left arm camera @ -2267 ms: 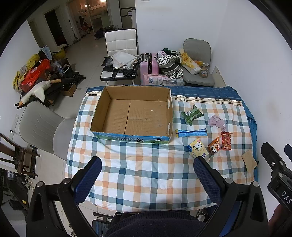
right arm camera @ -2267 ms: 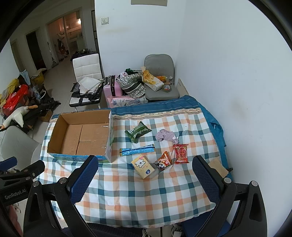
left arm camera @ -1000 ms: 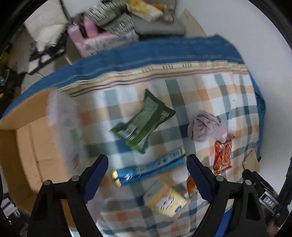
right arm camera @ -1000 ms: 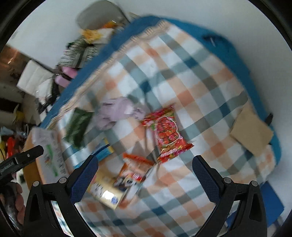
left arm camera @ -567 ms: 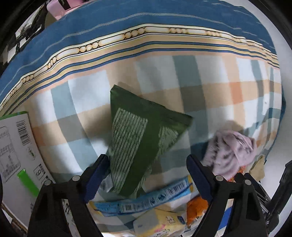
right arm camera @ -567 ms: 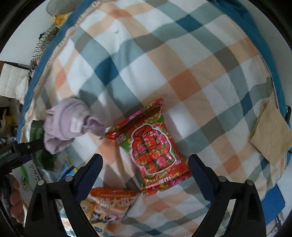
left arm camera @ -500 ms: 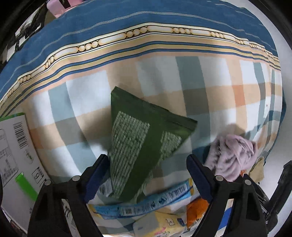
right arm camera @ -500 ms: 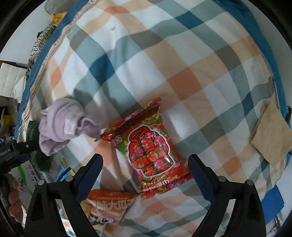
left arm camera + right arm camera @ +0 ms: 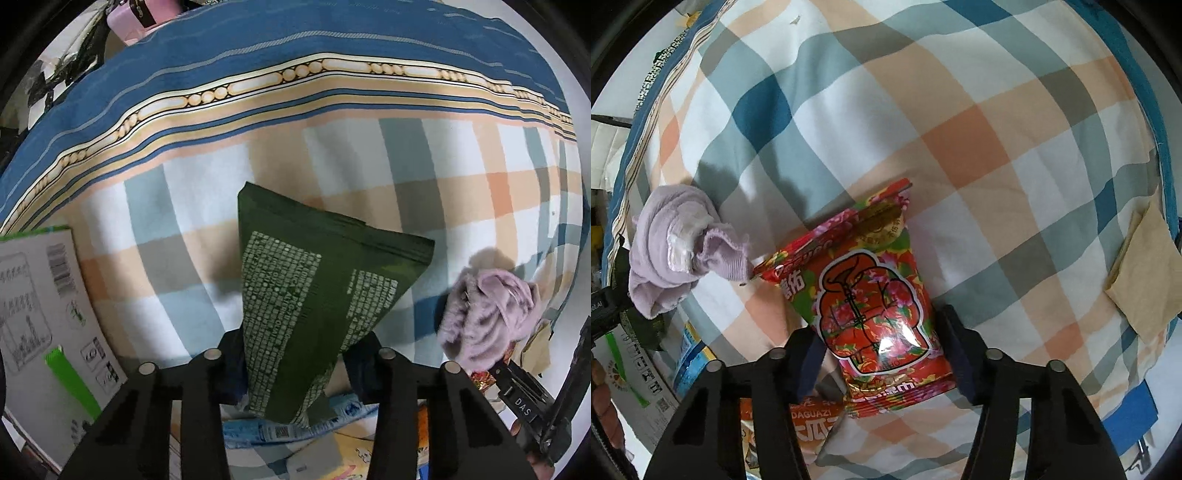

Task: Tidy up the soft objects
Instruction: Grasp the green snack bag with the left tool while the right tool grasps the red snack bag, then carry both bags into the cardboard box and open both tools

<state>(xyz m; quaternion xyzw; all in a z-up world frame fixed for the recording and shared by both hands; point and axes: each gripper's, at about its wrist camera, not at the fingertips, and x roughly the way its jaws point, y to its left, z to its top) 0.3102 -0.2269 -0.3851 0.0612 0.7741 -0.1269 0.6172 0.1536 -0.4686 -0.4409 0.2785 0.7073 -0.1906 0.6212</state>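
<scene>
A dark green snack packet [image 9: 310,295] lies on the checked tablecloth [image 9: 184,206]. My left gripper [image 9: 295,354] has its fingers closed in on the packet's near end, one on each side. A red flowery snack packet [image 9: 871,310] lies on the cloth in the right wrist view. My right gripper [image 9: 882,354] has its fingers closed in on the packet's lower half. A crumpled lilac cloth [image 9: 676,251] lies left of the red packet, and shows in the left wrist view [image 9: 491,314].
The cardboard box's printed side [image 9: 40,314] stands at the left. A blue packet [image 9: 280,428] and an orange packet [image 9: 809,421] lie near the grippers. A tan cardboard piece [image 9: 1145,280] lies at the cloth's right edge.
Both grippers have come down from high above the table to the cloth. The left fingers have narrowed onto the green packet, the right fingers onto the red packet.
</scene>
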